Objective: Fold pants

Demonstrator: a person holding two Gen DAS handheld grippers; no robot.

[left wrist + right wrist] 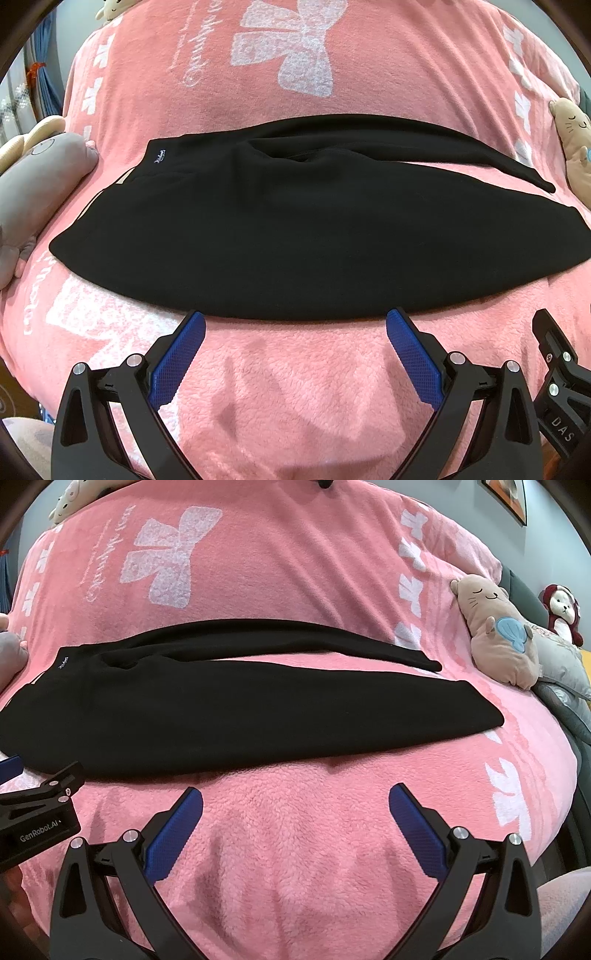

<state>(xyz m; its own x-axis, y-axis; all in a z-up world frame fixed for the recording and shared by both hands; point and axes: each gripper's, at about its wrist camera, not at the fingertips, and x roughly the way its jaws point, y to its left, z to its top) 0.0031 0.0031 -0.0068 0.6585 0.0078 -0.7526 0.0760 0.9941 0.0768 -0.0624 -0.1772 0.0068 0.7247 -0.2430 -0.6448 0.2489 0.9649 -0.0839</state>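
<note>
Across the middle of the pink fleece blanket (295, 830) lie the black pants (221, 716), spread flat and lengthwise, the waistband with its small white label at the left and the two legs running off to the right. Both legs lie separate, the far one thin and stretched along the back, the near one broad, with a wedge of pink showing between them toward the cuffs, so by my reading no fold has been made yet: bringing one leg over the other and then doubling the length are both left to do. Just short of the near edge of the cloth hangs the left gripper (295, 325), its blue-padded tongs spread wide apart and holding nothing; the tips look close to the hem in the left wrist view, though whether they touch it I cannot tell. Beside it the right gripper (295, 797) is likewise splayed apart and empty, a little back from the hem over bare blanket. Underneath, the blanket is soft and lumpy, printed with white bows and script, and appears to cover a bed. Plush toys ring it: a grey plush (40, 177) at the left by the waistband, a tan seal-like plush (498, 638) at the right beyond the cuffs, and a red-and-white plush (563, 609) farther off. A framed picture (506, 494) hangs on the wall behind.
</note>
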